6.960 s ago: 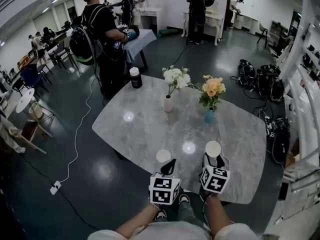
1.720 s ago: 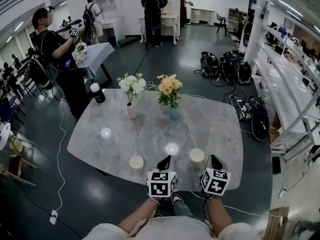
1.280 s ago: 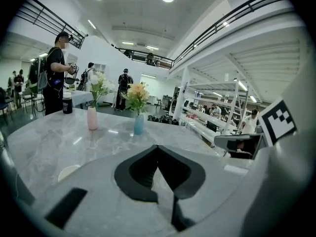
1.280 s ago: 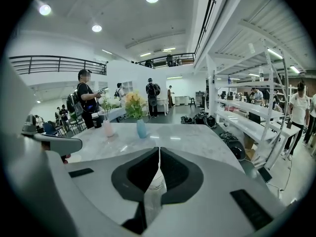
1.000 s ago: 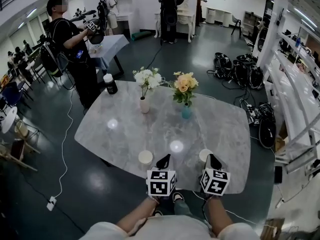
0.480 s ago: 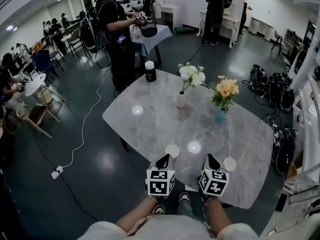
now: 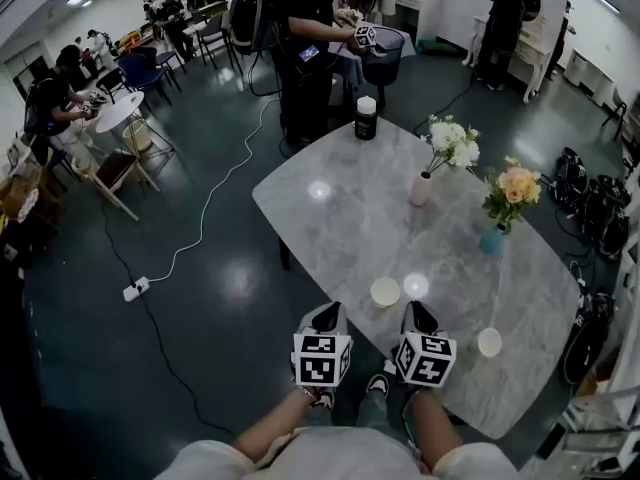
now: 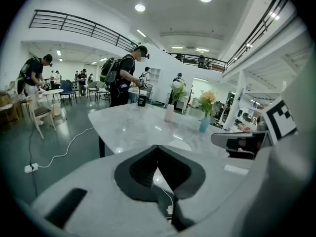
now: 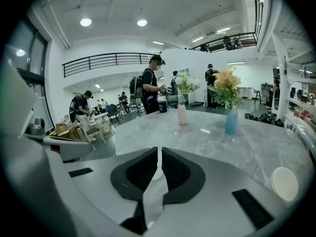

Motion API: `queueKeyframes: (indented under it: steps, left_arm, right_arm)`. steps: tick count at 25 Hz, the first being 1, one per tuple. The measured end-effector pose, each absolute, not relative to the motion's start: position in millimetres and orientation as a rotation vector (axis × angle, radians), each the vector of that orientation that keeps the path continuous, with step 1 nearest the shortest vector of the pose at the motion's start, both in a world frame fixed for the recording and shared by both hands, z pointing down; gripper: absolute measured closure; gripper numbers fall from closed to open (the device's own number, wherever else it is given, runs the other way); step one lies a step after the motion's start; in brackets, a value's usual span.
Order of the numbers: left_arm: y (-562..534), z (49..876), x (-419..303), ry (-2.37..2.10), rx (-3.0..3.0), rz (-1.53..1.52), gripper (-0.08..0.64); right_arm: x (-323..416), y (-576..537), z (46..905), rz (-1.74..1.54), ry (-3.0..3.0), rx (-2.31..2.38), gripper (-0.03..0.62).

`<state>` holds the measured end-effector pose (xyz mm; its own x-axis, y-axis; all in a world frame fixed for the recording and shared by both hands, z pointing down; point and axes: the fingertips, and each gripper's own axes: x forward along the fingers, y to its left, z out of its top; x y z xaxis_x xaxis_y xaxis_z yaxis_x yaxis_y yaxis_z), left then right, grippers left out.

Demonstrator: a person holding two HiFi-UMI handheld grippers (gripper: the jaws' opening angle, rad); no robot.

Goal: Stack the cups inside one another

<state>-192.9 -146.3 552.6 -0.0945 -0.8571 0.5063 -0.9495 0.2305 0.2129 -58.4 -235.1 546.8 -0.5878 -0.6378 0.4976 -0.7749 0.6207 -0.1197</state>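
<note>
1. Marble table: it fills my 12 to 3 o'clock, and I stand at its near edge.
2. Person: stands past the far end at about 11 o'clock, well apart from the work.
3. Pink vase is at 12 o'clock and blue vase at 1 o'clock. A dark jar sits on the far edge. All three are well beyond the cups, so they are out of my way.
4. Left gripper: jaws clenched together, nothing in them. Right gripper: pinched down to a hairline slit, also empty. The two hover side by side over the near edge.
5. Near cup: upright, mouth up, just ahead between the grippers, at 2 o'clock of the left and 10 o'clock of the right. Far cup: upright and alone, at about 4 o'clock of the right gripper, well apart from the near cup.
6. Judgement: nothing is nested yet, and the step in hand is the reach.
   - Open the right jaws before closing in on the far cup.
   - Straddle its wall, one jaw inside and one outside, and pinch lightly, since the wall looks thin and probably buckles.
   - Lift it clear, carry it over the near cup, centre the mouths and lower it straight down.
   - Use the left gripper to steady the near cup so it doesn't skid.
</note>
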Motion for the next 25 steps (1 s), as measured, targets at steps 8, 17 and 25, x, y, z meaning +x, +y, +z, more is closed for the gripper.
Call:
queueKeyframes:
  steps: [8,17,25]
  left_arm:
    - [-132.6,568.1,-203.5,-1.996,1.555,0.198,0.565]
    - [-133.5,590.4,-199.0,-1.974,1.497,0.187,0.565]
    - [-135.6,607.1,-193.6,-1.967,1.463,0.211,0.565]
  right_arm:
    - [-81.4,-223.9,562.8,0.450,-2.432,0.991,0.577]
    - [-84.3,-213.8,589.1,0.479,-2.406,0.902,0.575]
    - [-90.0,-215.2,614.8,0.511,-2.387,0.826,0.517]
